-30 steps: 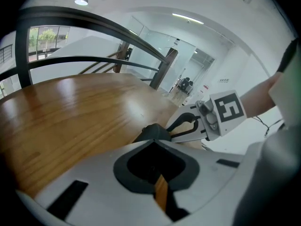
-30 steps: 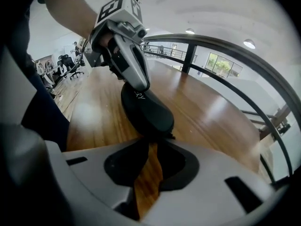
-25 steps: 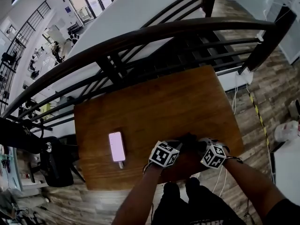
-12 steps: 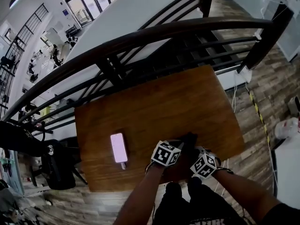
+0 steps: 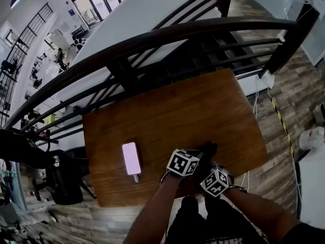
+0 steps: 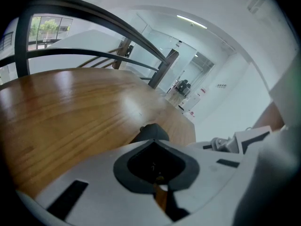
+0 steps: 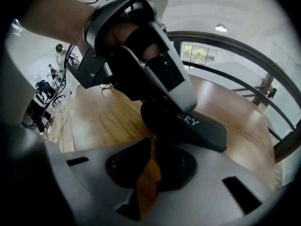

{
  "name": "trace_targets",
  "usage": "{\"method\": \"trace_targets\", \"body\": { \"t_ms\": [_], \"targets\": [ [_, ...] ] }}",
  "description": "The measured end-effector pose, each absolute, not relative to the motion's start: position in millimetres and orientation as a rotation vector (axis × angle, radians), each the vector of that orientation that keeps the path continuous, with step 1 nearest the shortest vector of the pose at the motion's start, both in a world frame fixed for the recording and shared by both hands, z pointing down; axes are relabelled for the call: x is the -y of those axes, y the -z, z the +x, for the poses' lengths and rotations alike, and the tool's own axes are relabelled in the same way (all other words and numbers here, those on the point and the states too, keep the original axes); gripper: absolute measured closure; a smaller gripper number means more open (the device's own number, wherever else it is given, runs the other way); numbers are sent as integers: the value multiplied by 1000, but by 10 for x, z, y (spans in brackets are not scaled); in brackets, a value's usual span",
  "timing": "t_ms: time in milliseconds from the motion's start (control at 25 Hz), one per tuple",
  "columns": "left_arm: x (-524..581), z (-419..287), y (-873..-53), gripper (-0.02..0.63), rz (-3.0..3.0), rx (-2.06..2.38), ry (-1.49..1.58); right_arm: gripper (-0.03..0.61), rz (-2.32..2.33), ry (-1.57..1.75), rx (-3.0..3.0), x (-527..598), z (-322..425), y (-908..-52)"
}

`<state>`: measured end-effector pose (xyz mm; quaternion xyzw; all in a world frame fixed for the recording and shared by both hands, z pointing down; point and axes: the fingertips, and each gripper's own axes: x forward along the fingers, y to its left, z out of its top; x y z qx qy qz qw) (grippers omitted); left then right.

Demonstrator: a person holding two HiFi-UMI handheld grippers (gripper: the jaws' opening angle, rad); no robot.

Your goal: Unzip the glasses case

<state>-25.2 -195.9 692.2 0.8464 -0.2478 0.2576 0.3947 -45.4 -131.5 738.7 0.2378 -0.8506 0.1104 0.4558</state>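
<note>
A pink-lit phone (image 5: 131,158) lies on the wooden counter (image 5: 172,111), well left of both forearms, which reach forward side by side over its near edge. The left tongs (image 6: 153,144) point down at the dark glasses case (image 7: 188,121) near that edge and are clenched on its end, just as they were a second ago. The right tongs (image 7: 152,140) sit low beside them, pinched almost together on the small zip pull (image 7: 153,136) at the case's rim, and their marker cube (image 5: 215,182) has drawn back toward the person and in under the left one.
</note>
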Motion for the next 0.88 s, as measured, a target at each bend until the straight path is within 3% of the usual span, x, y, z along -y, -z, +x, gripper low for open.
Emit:
{"method": "trace_targets", "body": {
  "t_ms": [640, 880],
  "targets": [
    [1941, -247, -6900, 611, 2114, 573, -607, 568, 541, -169, 2195, 1223, -1221, -7343],
    [1913, -282, -6909, 611, 2135, 556, -619, 566, 646, -327, 2155, 1081, -894, -7411]
  ]
}}
